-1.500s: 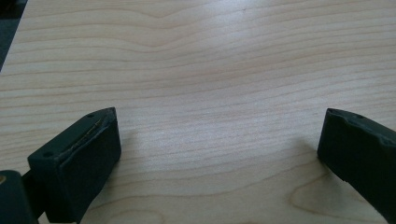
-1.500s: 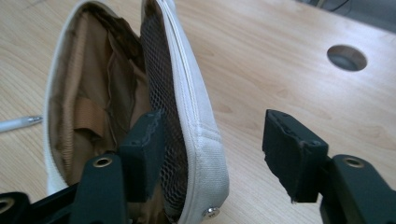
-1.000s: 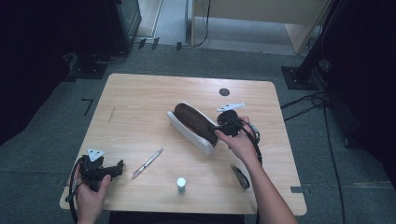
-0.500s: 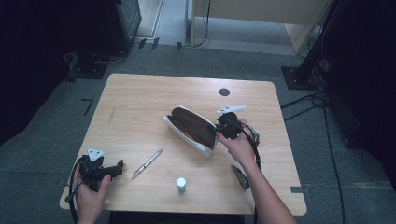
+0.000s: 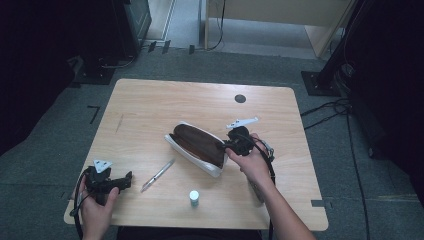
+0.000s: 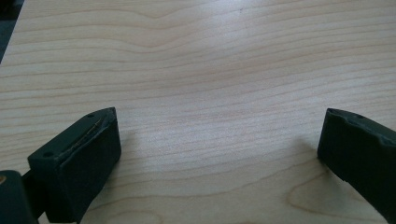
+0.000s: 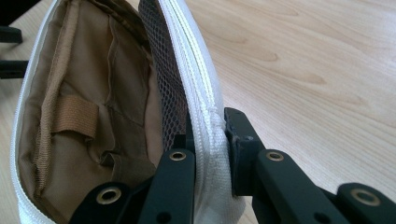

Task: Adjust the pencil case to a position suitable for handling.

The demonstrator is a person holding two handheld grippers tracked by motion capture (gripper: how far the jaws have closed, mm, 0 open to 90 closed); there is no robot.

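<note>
The right gripper is clamping the white zipped rim of the open pouch, one jaw inside against the mesh lining and one outside on the white wall. Its jaws have just been closing, with the rim between them. In the high view the right gripper is sitting at the pouch's near right end, and the right hand is covering most of its body, so the contact itself is hard to make out there. The pouch is lying near the middle of the table, tilted, with its brown interior facing up. In the right gripper view the pouch is running out of frame at the top and left, and its far end is cut off.

The left gripper is resting at the table's near left corner, held by the left hand. In the left gripper view its jaws are standing wide apart over bare wood, with nothing between them; the left gripper is released.

A pen is lying between the left gripper and the pouch. A small capped bottle is standing near the front edge; its label is too small to read.
</note>
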